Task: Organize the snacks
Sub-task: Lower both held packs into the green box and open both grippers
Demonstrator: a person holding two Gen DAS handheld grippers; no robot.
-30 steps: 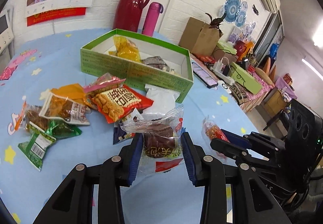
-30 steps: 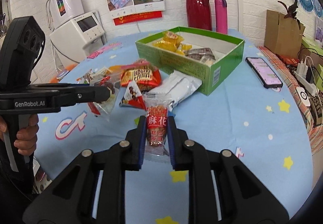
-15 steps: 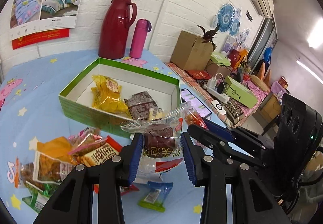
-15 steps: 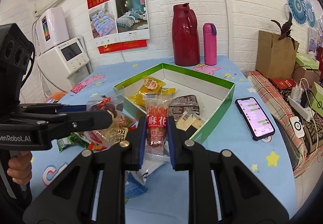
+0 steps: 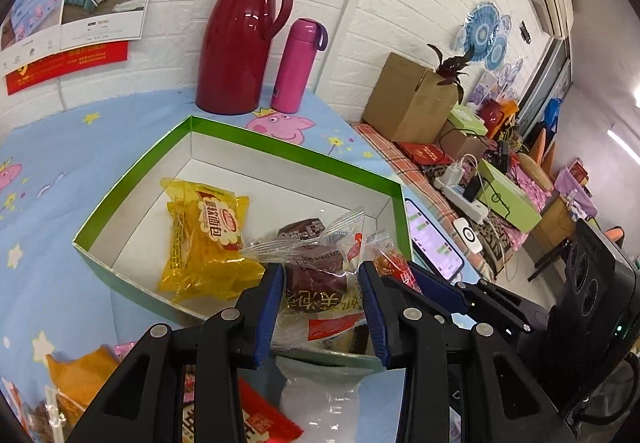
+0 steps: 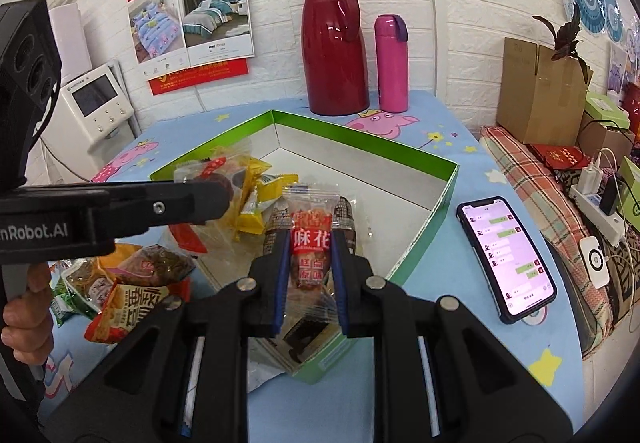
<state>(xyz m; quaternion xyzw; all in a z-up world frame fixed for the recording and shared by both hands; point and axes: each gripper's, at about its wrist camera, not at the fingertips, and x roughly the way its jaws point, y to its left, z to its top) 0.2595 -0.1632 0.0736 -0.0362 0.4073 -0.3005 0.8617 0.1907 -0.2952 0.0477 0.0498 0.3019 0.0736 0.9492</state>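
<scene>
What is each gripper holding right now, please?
Left gripper: shut on a clear packet with a dark brown snack.
Right gripper: shut on a red-labelled clear snack packet.

The right gripper (image 6: pixel 309 247) clamps a clear snack packet (image 6: pixel 310 243) above the green box (image 6: pixel 424 231).

Black left gripper (image 5: pixel 322 307) frame, blue-padded jaws, silver screws.

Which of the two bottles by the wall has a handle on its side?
The big dark red jug has it. The slim pink flask to its right has only a small loop at the cap.
</scene>
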